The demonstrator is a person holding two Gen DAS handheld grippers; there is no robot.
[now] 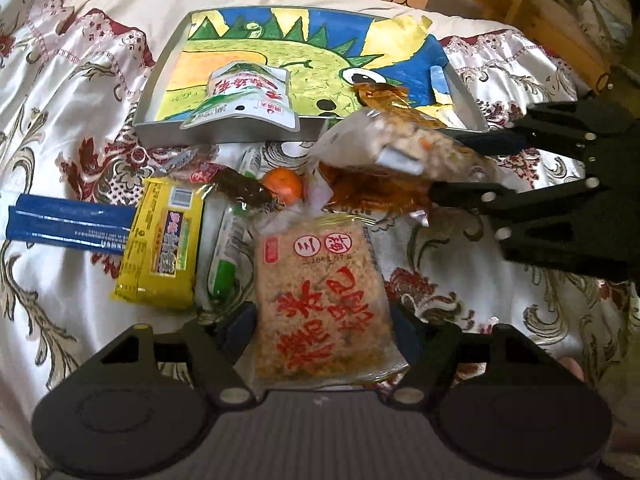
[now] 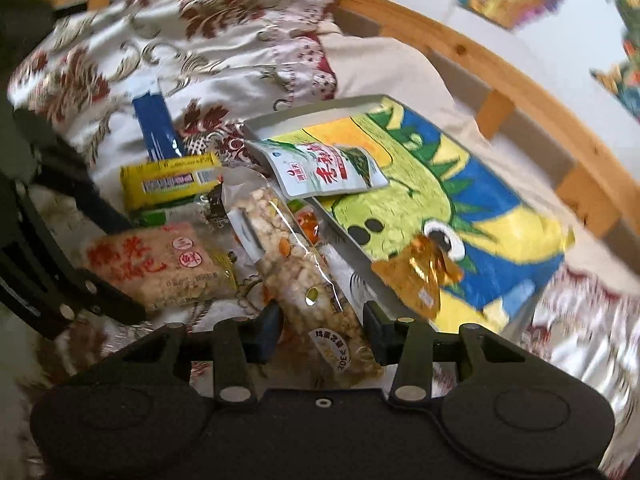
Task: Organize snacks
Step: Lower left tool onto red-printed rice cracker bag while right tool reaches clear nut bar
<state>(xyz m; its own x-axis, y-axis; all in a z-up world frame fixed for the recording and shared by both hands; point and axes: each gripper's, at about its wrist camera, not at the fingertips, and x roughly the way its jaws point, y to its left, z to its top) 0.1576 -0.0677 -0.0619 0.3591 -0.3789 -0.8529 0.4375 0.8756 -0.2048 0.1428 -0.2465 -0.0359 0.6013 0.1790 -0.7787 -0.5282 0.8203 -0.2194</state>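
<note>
Pinching the clear-wrapped puffed-grain bar [image 2: 308, 280] by its near end, the right gripper [image 2: 322, 330] holds it clamped between its pads, the far end sticking out ahead and lifted above the snack pile, just short of the tray [image 2: 360, 258] to its right. It looks light, brittle inside and slick-wrapped, so an end grip may let it droop or slip; mid-length would be steadier. The left gripper [image 1: 322, 322] straddles the rice-crisp packet [image 1: 320, 300], jaws wide; contact unclear.

Snack bar [image 2: 308, 276] seemingly in right claw [image 2: 322, 330]
</note>
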